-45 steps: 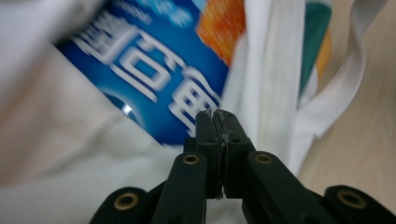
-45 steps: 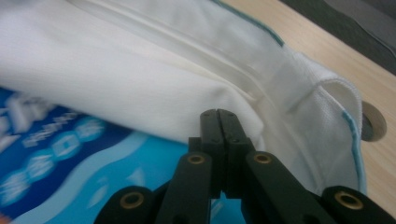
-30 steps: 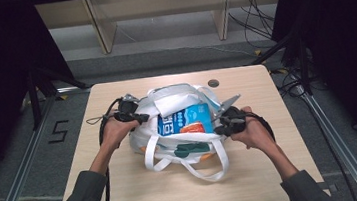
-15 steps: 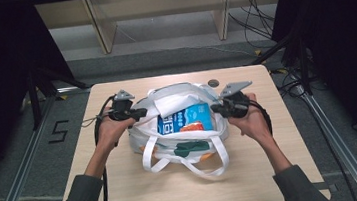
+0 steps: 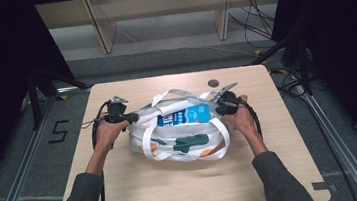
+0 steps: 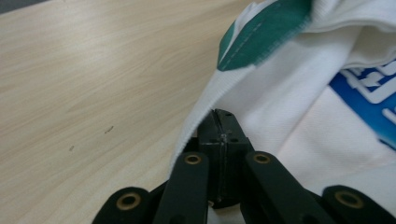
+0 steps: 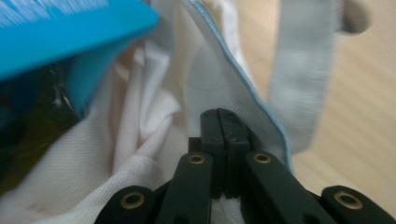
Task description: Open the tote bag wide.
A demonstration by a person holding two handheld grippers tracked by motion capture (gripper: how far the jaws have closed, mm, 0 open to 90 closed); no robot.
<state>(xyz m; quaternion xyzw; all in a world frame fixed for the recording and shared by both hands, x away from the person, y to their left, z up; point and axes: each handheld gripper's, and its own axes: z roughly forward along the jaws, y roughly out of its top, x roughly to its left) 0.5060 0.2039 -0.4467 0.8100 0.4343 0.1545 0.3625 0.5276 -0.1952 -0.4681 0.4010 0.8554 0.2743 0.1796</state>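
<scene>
High view: white fabric tote bag with green and orange patches [image 5: 177,136] in the middle of the light wooden table [image 5: 151,194], blue carton [image 5: 184,115] lying in its open mouth. Left gripper [image 5: 129,117] at the bag's left edge, right gripper [image 5: 217,107] at its right edge.

Left gripper view: fingers [image 6: 211,135] pressed together, pinching the bag's white hem.

Right gripper view: fingers [image 7: 210,126] closed tight on the bag's blue-trimmed rim, grey webbing strap [image 7: 303,70] just beside.
</scene>
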